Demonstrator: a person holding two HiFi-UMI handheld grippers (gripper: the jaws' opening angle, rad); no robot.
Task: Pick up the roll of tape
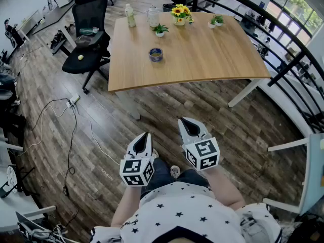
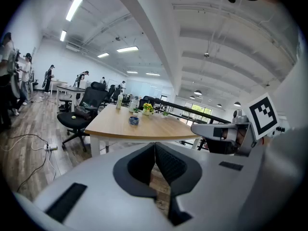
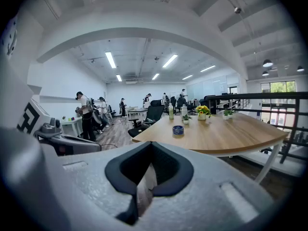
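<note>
A blue roll of tape (image 1: 156,54) lies flat on the wooden table (image 1: 202,59), left of its middle; it also shows small and far off as the tape (image 2: 134,121) in the left gripper view and the tape (image 3: 178,129) in the right gripper view. My left gripper (image 1: 146,135) and right gripper (image 1: 184,121) hang over the floor, well short of the table's near edge, side by side. Both are shut with nothing between the jaws. In the left gripper view the left gripper (image 2: 155,144) has its jaws together; the right gripper (image 3: 151,144) likewise.
At the table's far edge stand a bottle (image 1: 131,16), a jar (image 1: 153,16), a pot of yellow flowers (image 1: 181,13) and two small plants (image 1: 160,30). A black office chair (image 1: 88,39) stands left of the table. Cables (image 1: 66,120) lie on the wood floor; a railing (image 1: 283,49) runs along the right.
</note>
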